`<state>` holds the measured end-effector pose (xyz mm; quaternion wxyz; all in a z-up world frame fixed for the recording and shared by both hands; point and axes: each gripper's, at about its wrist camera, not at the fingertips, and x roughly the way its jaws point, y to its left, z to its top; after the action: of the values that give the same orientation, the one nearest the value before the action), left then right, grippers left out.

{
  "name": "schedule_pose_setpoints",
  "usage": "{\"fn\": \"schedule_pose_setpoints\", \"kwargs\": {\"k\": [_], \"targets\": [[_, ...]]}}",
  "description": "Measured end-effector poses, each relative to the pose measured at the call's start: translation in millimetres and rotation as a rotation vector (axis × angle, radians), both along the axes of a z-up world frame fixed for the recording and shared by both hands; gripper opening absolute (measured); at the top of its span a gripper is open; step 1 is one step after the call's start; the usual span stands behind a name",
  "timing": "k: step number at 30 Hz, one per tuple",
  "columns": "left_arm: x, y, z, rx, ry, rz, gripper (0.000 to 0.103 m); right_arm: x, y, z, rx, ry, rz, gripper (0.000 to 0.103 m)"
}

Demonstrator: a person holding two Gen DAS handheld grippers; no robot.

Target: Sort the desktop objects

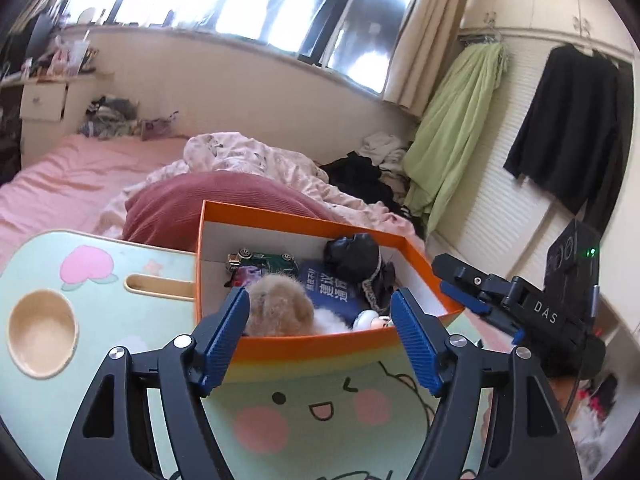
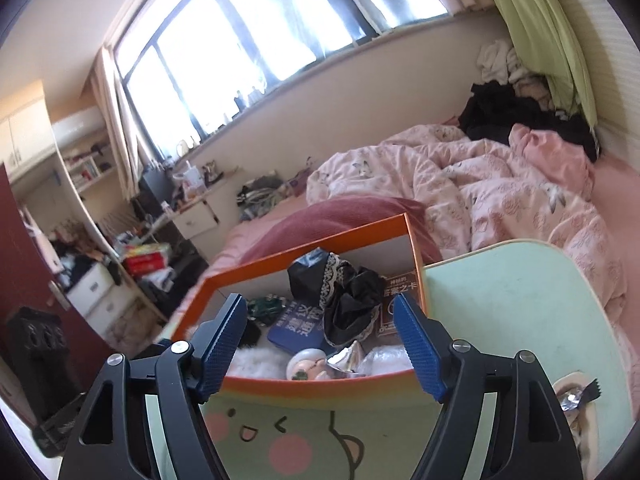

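Note:
An orange box [image 1: 304, 344] stands on a pale green cartoon lap table [image 1: 328, 420]. It holds a tan plush toy [image 1: 280, 308], a blue booklet [image 1: 332, 286], a green toy car [image 1: 268, 260], a black lace cloth [image 1: 356, 256] and a small white figure [image 1: 370, 318]. My left gripper [image 1: 320, 332] is open and empty just in front of the box's near wall. My right gripper [image 2: 320, 344] is open and empty over the near wall of the box [image 2: 304, 384]; it also shows at the right of the left wrist view [image 1: 480, 300]. The booklet [image 2: 296, 330], cloth [image 2: 348, 300] and figure [image 2: 306, 364] show there too.
The table has a round cup recess [image 1: 42, 332] and a slot [image 1: 160, 284] at left. A foil wrapper [image 2: 576, 396] lies in a recess at the table's right. Behind is a bed with a red pillow [image 1: 192, 204] and pink quilt [image 2: 480, 184]. Clothes hang at right [image 1: 456, 120].

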<state>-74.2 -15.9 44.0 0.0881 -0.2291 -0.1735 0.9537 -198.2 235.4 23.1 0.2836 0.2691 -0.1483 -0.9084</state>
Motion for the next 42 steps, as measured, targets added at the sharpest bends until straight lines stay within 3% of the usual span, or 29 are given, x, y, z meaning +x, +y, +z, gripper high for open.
{"fn": "schedule_pose_setpoints", "kwargs": {"k": [8, 16, 20, 24, 29, 30, 34, 37, 39, 42], "targets": [[7, 0, 4, -0.037, 0.015, 0.037, 0.073, 28, -5, 2, 0.107, 0.092, -0.064, 0.08], [26, 7, 16, -0.09, -0.042, -0.003, 0.073, 58, 7, 7, 0.08, 0.097, -0.068, 0.097], [32, 14, 11, -0.167, -0.128, 0.022, 0.073, 65, -1, -4, 0.195, 0.0, -0.072, 0.1], [32, 18, -5, -0.189, -0.237, 0.013, 0.073, 72, -8, -19, 0.313, -0.115, -0.123, 0.101], [29, 25, -30, -0.258, -0.368, 0.048, 0.073, 76, -13, -48, 0.376, -0.293, -0.086, 0.102], [27, 27, -37, -0.268, -0.406, 0.049, 0.074, 84, -18, -48, 0.424, -0.246, -0.09, 0.103], [30, 38, -44, -0.356, -0.423, 0.069, 0.083, 99, -35, -52, 0.579, -0.236, -0.093, 0.103], [33, 38, -48, -0.366, -0.422, 0.067, 0.088, 113, -35, -52, 0.557, -0.194, -0.1, 0.103], [32, 35, -52, -0.37, -0.445, 0.075, 0.103, 113, -34, -52, 0.552, -0.185, -0.08, 0.103], [32, 33, -53, -0.362, -0.43, 0.109, 0.103, 110, -33, -54, 0.547, -0.176, -0.084, 0.103]]}}
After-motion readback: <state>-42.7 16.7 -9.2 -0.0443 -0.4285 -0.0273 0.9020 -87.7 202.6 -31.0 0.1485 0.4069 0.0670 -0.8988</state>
